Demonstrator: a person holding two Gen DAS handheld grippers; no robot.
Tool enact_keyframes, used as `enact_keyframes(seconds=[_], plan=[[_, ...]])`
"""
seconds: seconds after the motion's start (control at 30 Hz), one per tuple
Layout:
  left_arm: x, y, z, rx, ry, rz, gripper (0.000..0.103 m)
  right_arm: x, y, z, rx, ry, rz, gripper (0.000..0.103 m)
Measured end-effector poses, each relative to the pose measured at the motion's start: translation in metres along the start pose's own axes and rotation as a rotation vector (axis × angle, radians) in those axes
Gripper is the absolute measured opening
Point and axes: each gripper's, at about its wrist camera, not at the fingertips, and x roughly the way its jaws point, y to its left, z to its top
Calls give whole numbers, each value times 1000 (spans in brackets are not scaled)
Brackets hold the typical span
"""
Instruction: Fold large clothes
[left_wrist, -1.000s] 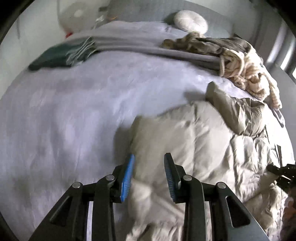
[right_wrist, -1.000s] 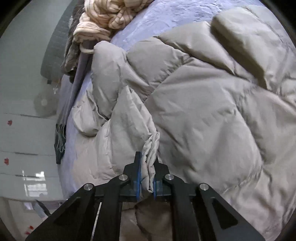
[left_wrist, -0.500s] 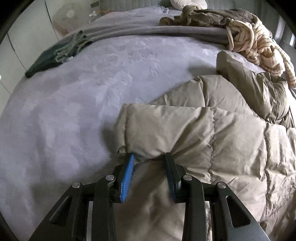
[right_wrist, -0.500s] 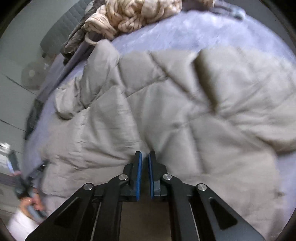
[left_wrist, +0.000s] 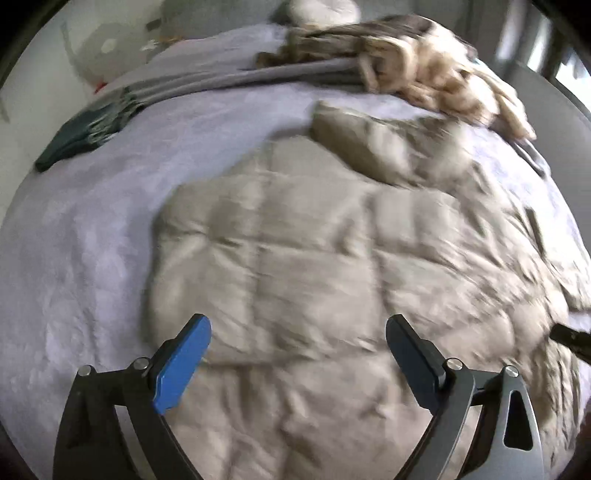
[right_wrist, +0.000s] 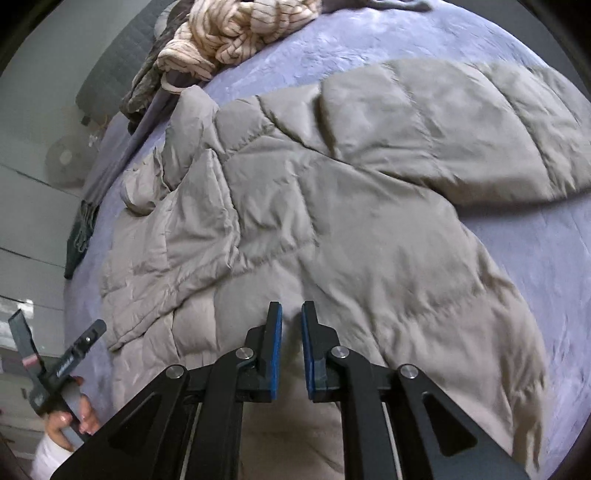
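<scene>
From my remote seat, my left gripper (left_wrist: 297, 345) tilts steeply down over the near edge of the beige puffer coat (left_wrist: 332, 266), its blue pads (left_wrist: 183, 363) flung wide after just springing apart, nothing pinched between them. In the right wrist view the person's left hand (right_wrist: 68, 421) grips that tool's handle at the bed's near left corner, a white sleeve (right_wrist: 48, 459) below it. The coat lies spread quilted-side up across the lavender bedspread (left_wrist: 85, 229), one sleeve stretching away to the right. My right gripper (right_wrist: 291, 345) also angles down at the coat's near hem; its jaws have just eased apart to a narrow slit and hold no fabric. Beyond the coat, well clear of both tools: a dark green folded garment (left_wrist: 86, 131) at far left, a folded grey blanket (left_wrist: 236, 75), then a heap of cream striped knitwear (right_wrist: 236, 35) over a brown garment (right_wrist: 146, 83) near the headboard
</scene>
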Motion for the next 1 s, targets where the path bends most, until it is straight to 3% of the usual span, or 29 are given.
enact_keyframes(seconds=[0.07, 0.13, 0.4, 0.47, 0.67, 1.0], plan=[[-1, -19, -5, 21, 18, -14, 96, -7, -11, -3, 21, -1, 3, 23], [-3, -39, -8, 44, 28, -27, 103, -17, -27, -6, 50, -9, -1, 33], [5, -108, -14, 88, 107, -78, 103, -65, -114, 0, 213, -105, -18, 67], [10, -122, -18, 84, 121, -91, 103, -77, -136, 5, 260, -141, -13, 86], [15, -157, -24, 79, 161, -120, 103, -107, -225, 25, 495, -272, 36, 87], [3, -199, -19, 146, 129, -122, 103, -103, -320, 76, 786, -378, 288, 87]])
